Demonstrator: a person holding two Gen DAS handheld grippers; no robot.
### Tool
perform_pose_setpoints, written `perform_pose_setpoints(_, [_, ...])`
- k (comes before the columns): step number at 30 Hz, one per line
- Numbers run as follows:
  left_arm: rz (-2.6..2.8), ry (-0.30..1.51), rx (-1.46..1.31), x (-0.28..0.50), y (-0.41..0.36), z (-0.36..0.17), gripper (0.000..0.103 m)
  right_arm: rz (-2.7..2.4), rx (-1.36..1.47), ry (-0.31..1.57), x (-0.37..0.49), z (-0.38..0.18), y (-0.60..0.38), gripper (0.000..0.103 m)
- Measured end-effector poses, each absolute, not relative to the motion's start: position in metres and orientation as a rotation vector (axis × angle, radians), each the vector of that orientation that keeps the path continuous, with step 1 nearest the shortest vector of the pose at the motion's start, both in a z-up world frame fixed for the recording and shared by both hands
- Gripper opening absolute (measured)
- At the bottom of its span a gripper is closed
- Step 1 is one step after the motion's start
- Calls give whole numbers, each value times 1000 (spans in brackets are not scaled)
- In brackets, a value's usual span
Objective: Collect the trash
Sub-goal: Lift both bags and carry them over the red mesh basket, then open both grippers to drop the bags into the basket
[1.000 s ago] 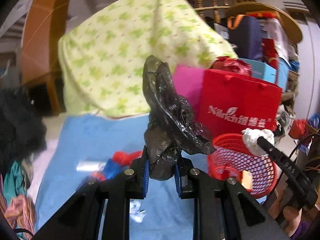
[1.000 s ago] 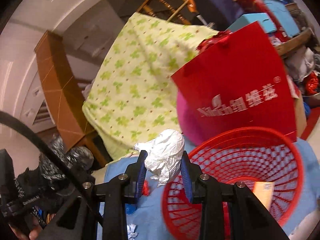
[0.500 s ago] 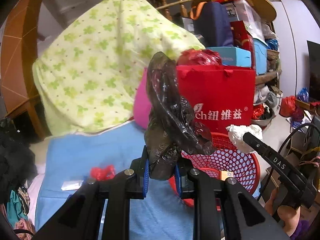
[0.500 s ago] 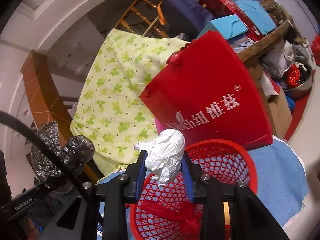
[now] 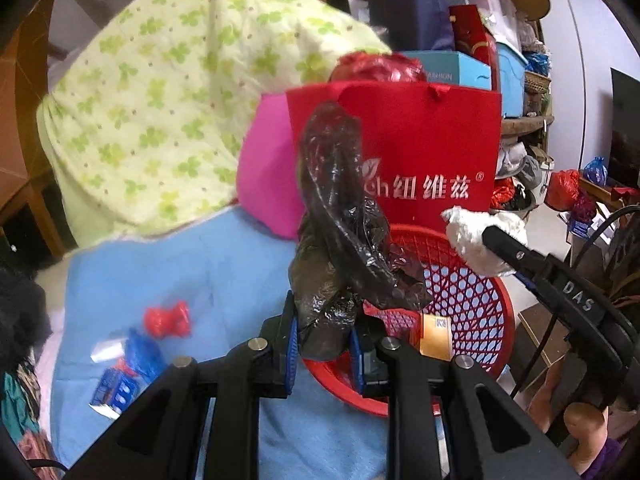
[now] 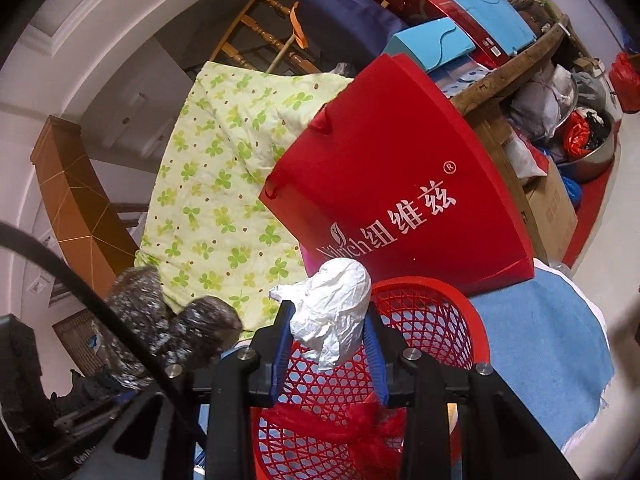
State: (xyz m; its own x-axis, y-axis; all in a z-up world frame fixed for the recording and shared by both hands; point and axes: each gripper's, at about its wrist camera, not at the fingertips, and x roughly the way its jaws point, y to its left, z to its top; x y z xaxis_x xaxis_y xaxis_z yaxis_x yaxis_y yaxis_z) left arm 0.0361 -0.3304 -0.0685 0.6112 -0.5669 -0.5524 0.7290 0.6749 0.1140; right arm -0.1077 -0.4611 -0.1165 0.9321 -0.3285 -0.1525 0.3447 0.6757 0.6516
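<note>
behind red basket [image 6: 460, 312], red bag [image 6: 400, 184]

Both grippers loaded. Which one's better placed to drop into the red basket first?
Right. Its white wad hangs over the red basket opening, while the left gripper holds its black bag nearer the rim.

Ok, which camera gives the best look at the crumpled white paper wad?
The right wrist view: the white paper wad sits centred and close, pinched in the right gripper over the red basket. The left wrist view shows the wad smaller, at the right side, partly hidden by a gripper finger.
</note>
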Motion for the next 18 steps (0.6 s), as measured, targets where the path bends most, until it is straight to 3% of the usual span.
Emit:
perform_pose_setpoints(3, [-797, 571, 313, 44, -330, -77, 33, -381, 747, 28, -107, -118, -461, 37])
perform_pose_setpoints(6, [-799, 590, 299, 48, -328, -83, 58, -378, 759, 46, -104, -120, -462, 39])
perform_pose_setpoints(7, [-801, 586, 297, 48, -327, -84, 59, -377, 762, 52, -103, -120, -462, 40])
perform_pose_setpoints(9, [-791, 583, 307, 48, -325, -86, 59, -369, 777, 78, -98, -122, -462, 64])
perform_pose_setpoints(18, [-669, 627, 305, 62, -286, -100, 60, -362, 689, 62, -90, -113, -441, 65])
